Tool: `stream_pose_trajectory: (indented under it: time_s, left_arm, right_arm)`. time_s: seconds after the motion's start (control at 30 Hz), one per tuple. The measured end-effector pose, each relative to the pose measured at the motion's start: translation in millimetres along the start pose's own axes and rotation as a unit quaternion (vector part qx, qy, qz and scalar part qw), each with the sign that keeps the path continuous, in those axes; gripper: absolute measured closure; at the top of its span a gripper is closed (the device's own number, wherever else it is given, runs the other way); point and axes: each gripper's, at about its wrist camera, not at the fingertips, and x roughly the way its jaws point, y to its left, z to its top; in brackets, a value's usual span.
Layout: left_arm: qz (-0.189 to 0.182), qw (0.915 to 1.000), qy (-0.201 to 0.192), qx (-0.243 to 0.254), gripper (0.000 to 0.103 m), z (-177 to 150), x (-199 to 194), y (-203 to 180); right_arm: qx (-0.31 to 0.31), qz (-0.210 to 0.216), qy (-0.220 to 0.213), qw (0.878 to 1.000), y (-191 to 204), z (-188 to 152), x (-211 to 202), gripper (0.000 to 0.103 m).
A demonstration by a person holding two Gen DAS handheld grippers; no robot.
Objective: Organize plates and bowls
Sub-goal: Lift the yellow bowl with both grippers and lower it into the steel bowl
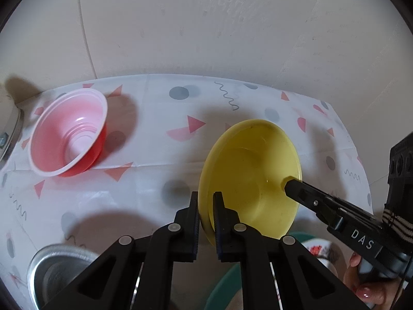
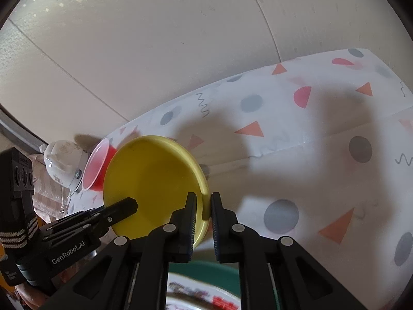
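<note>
**Observer:** Report the state of each tool.

**Operator:** My left tool (image 1: 206, 204) is closed down to a narrow gap on the near rim of the yellow plate (image 1: 247, 170). One finger sits behind the rim and one in front. My right tool (image 2: 201, 206) grips the opposite rim of the same plate (image 2: 155, 180) in the same way. The plate is tilted up on edge and held off the desk (image 1: 155, 142) between both tools.

**Observer:** What does the left wrist view show that the right one does not?

**Operator:** It shows the red bowl (image 1: 69, 134) in full: white inside, lying tipped on its side at the far left of the desk, well apart from the plate. It also shows a metal bowl (image 1: 59, 271) at the near left edge. The right tool (image 1: 291, 184) enters from the right, its tip on the plate's far rim.

**Observer:** And the right wrist view?

**Operator:** It shows the red bowl (image 2: 98, 165) only in part, behind the plate. Just beside it stands a white object (image 2: 64, 162) that I cannot identify. The left tool (image 2: 130, 206) reaches in from the left. Below my fingers lies a printed plate (image 2: 196, 294) over a green rim (image 2: 206, 268).
</note>
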Motion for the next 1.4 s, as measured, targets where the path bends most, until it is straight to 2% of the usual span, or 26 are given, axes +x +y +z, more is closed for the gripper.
stream_pose_trajectory:
  time_s: [0.33,0.47,0.73,0.97,1.1,1.4]
  left_arm:
    - [-0.039,0.9986,-0.026,-0.022,0.095,-24,-40,23]
    - [-0.041,0.9976,-0.052,-0.021,0.094,-28,-57,30]
    - [-0.055,0.9952,-0.07,-0.041,0.095,-44,-80,54]
    - [-0.044,0.992,-0.113,-0.036,0.095,-71,-116,67]
    - [-0.038,0.9901,-0.13,-0.038,0.095,-94,-131,81]
    - [-0.045,0.9888,-0.119,-0.078,0.095,-129,-133,124]
  right_arm:
    - [-0.006,0.014,-0.016,1.0,16,-10,-15,0.094]
    - [-0.012,0.035,-0.031,0.999,24,-14,-21,0.094]
    - [-0.028,0.059,-0.038,0.997,50,-20,-30,0.094]
    - [-0.058,0.077,-0.038,0.995,79,-37,-44,0.094]
    - [-0.07,0.086,-0.03,0.993,94,-49,-45,0.094]
    - [-0.097,0.102,0.004,0.99,125,-73,-30,0.094]
